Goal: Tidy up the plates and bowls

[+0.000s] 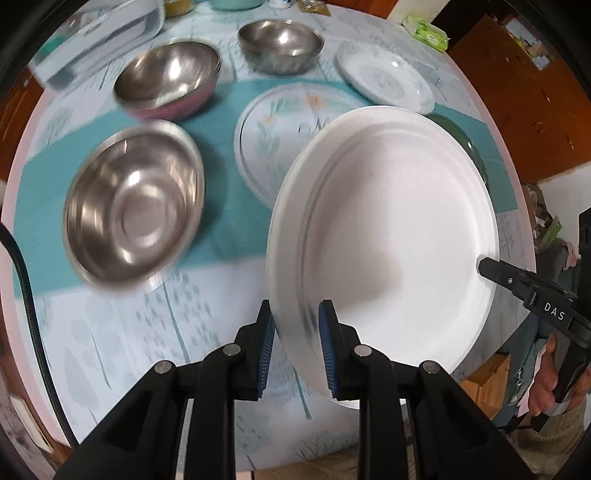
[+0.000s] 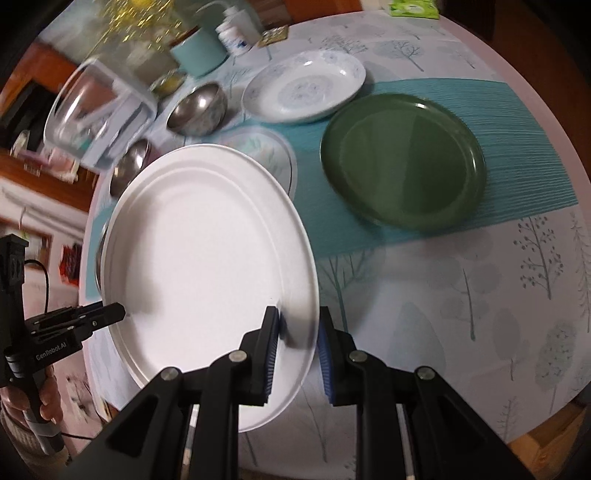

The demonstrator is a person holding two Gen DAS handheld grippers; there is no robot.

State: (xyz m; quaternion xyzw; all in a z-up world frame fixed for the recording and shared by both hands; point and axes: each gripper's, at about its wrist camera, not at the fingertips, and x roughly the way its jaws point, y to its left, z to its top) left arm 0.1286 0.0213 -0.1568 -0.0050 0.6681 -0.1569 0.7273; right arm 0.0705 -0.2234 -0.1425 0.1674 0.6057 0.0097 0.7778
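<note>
Both wrist views steep, close, sharing white plate (image 1: 388, 229).

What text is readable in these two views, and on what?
"DAS": on the right tongs, seen from the left wrist.
"GenRobot.AI": on the left tongs, seen from the right wrist.
White bottle: blue label print, too blurred to read.
Green packet: print too small to read.
White plate: no text.
</note>
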